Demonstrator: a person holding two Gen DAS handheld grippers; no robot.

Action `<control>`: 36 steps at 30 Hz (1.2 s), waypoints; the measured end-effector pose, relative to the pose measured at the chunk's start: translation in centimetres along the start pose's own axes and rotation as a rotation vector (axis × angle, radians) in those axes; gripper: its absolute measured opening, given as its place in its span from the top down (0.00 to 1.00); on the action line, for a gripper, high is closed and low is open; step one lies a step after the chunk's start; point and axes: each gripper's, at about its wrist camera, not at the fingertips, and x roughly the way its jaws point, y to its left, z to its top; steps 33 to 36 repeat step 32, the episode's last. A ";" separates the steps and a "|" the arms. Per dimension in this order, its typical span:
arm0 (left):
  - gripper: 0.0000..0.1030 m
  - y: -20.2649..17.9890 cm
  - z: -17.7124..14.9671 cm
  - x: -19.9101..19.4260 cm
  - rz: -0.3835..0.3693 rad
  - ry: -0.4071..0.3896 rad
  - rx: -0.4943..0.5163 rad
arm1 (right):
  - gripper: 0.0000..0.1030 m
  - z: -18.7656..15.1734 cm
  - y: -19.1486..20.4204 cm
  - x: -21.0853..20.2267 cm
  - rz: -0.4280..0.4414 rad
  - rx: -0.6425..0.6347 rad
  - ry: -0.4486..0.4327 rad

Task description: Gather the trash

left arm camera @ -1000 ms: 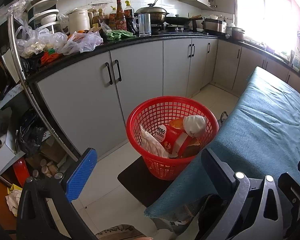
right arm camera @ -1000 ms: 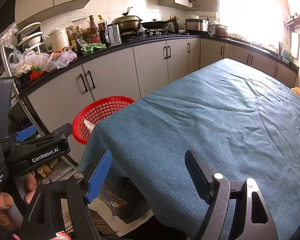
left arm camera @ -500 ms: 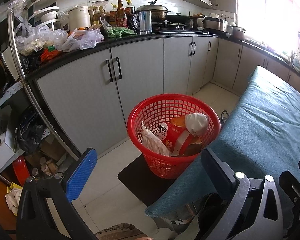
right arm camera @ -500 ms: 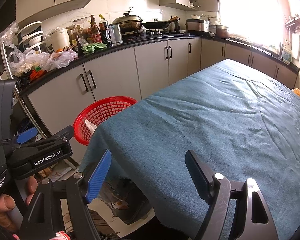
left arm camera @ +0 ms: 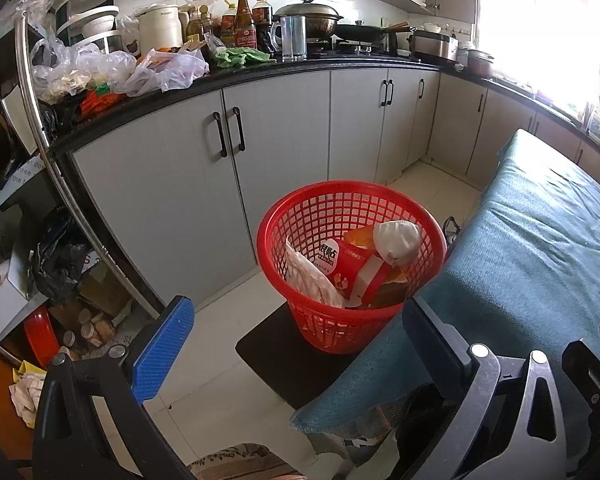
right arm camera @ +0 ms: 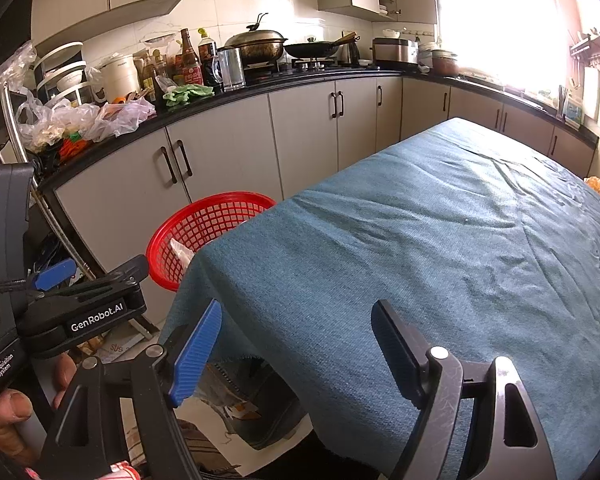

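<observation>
Little has shifted since a second ago: the red basket [left arm camera: 352,264] sits slightly lower in the left wrist view. It stands on the floor at twelve o'clock from the left gripper [left arm camera: 296,344], holding wrappers. Both the left gripper and the right gripper [right arm camera: 296,344] have fingers apart and empty; the left is nearer, and the cloth-covered bench [right arm camera: 440,240] shows no trash.

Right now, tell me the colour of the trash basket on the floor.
Red: the basket is an openwork plastic mesh. It shows best in the left wrist view.

In the right wrist view, the blue cloth [right arm camera: 440,248] hides most of the red basket [right arm camera: 204,216] and its contents.
</observation>
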 end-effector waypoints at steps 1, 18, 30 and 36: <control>0.00 0.0 0.0 0.0 0.000 0.002 0.000 | 0.21 -0.1 0.1 0.0 0.000 0.001 0.000; 0.00 -0.1 -0.1 0.3 -0.001 0.022 0.000 | 0.20 -0.3 0.2 0.3 0.006 0.003 0.006; 0.00 -0.2 1.6 -1.9 0.040 -0.053 0.056 | 0.19 -0.4 -0.3 -0.6 0.006 0.031 -0.011; 0.00 -0.6 1.8 -2.6 0.043 -0.065 0.071 | 0.19 -0.4 -0.7 -1.1 0.007 0.037 -0.021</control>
